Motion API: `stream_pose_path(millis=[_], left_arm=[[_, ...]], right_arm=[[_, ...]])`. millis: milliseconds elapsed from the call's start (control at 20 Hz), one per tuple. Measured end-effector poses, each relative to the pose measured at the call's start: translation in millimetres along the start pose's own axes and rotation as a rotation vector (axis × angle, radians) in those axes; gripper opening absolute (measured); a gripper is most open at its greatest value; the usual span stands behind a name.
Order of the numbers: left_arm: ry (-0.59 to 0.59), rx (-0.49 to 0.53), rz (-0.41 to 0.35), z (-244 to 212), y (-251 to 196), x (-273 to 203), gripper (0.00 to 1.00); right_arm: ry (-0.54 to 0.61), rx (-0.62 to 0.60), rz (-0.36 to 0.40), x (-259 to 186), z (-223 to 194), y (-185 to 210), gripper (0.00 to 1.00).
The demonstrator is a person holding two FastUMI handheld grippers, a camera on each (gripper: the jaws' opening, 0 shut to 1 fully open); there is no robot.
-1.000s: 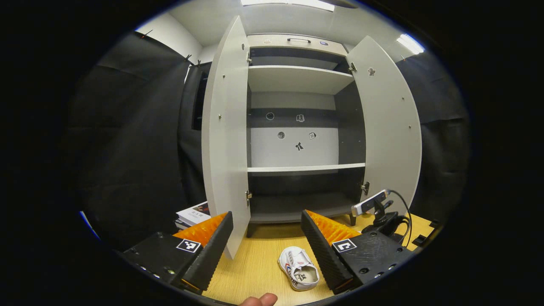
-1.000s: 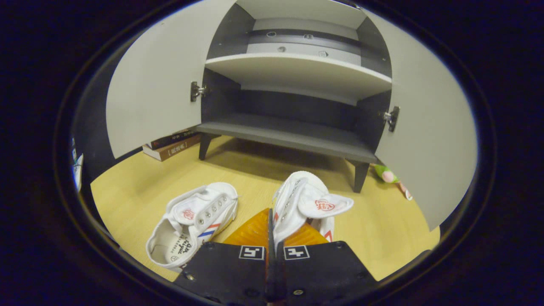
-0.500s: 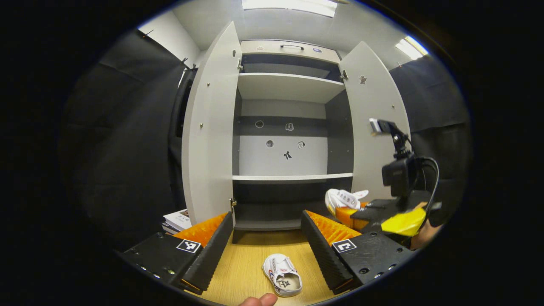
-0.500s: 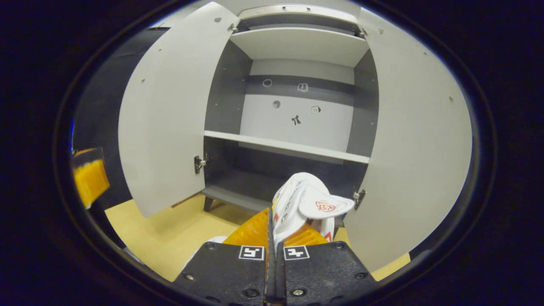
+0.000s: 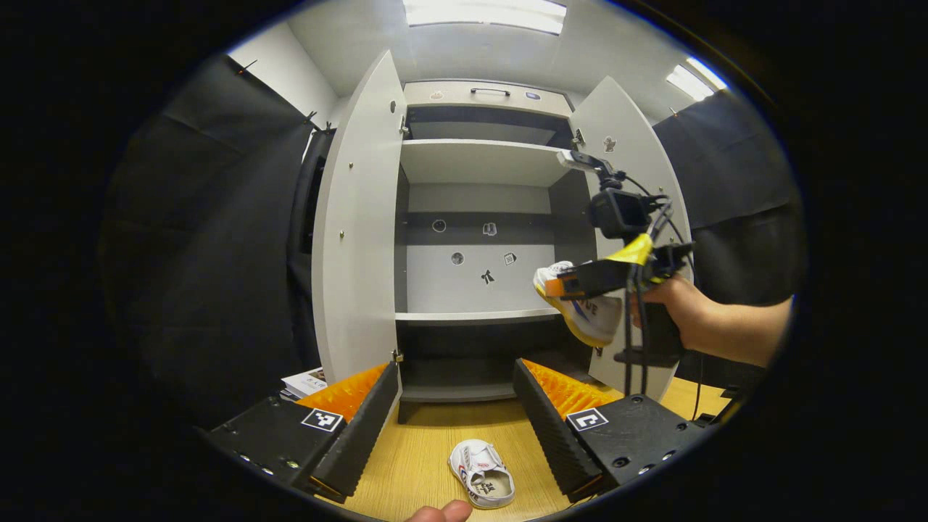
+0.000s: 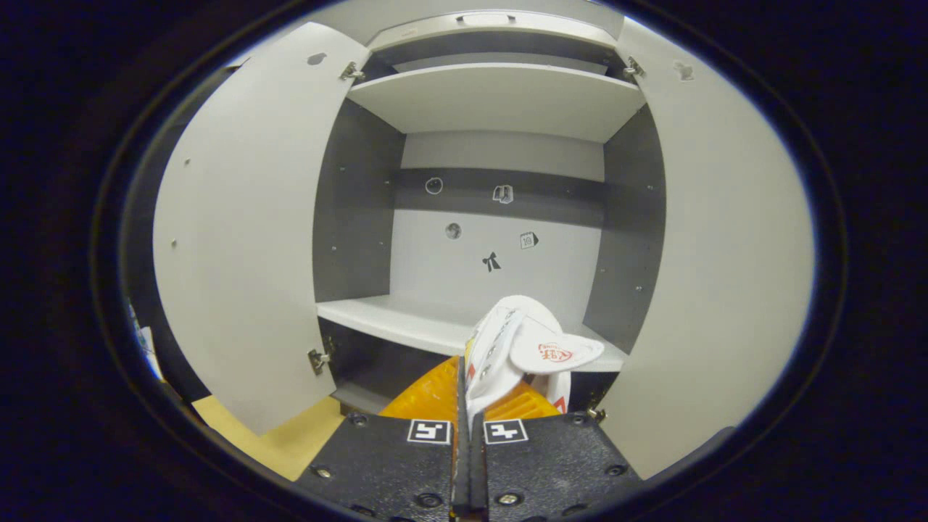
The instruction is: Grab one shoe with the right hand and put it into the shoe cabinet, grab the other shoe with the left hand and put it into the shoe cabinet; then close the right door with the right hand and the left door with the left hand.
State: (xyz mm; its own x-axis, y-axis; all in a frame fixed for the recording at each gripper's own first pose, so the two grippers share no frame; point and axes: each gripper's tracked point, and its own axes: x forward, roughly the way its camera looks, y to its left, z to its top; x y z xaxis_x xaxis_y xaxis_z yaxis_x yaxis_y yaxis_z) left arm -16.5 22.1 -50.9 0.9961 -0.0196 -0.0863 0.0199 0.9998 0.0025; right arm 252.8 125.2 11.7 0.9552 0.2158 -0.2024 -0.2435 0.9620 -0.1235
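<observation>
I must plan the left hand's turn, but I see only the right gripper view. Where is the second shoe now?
Observer: The second shoe lies on the wooden floor, in front of the open cabinet.
Operator: Is the left gripper holding anything?
Observer: No. The left gripper is empty, its jaws wide open above that shoe.
Operator: Is anything else lying near it?
Observer: Some books lie by the left door.

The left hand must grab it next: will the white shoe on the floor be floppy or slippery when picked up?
The shoe on the floor is probably soft: the other shoe looks pinched flat in the right hand-held gripper. It looks like cloth, so slipping seems unlikely. Probably light.
</observation>
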Motion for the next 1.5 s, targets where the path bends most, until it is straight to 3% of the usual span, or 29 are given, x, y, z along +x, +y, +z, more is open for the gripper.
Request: stream_pose_path(millis=[200,400,700,1000,1200,1400,1500], left_arm=[[-0.004,0.008,0.019,1,9,-6,0.96],[0.011,0.003,0.048,-3,24,-6,0.96],[0.019,0.026,0.092,-6,47,-5,0.96],[0.037,0.033,0.099,-13,55,1,0.96],[0.036,0.036,0.086,-14,52,4,0.96],[0.036,0.038,0.082,-17,51,5,0.96],[0.039,0.029,0.078,-19,49,6,0.96]], right_arm=[[0.064,0.005,-0.019,65,22,-12,0.04],[0.117,-0.038,-0.093,130,34,-35,0.04],[0.265,-0.024,-0.113,187,29,-46,0.04],[0.409,-0.11,-0.104,204,5,-42,0.04],[0.465,-0.071,-0.099,205,-3,-42,0.05],[0.465,-0.084,-0.091,203,1,-35,0.16],[0.447,-0.087,-0.082,186,11,-30,0.3]])
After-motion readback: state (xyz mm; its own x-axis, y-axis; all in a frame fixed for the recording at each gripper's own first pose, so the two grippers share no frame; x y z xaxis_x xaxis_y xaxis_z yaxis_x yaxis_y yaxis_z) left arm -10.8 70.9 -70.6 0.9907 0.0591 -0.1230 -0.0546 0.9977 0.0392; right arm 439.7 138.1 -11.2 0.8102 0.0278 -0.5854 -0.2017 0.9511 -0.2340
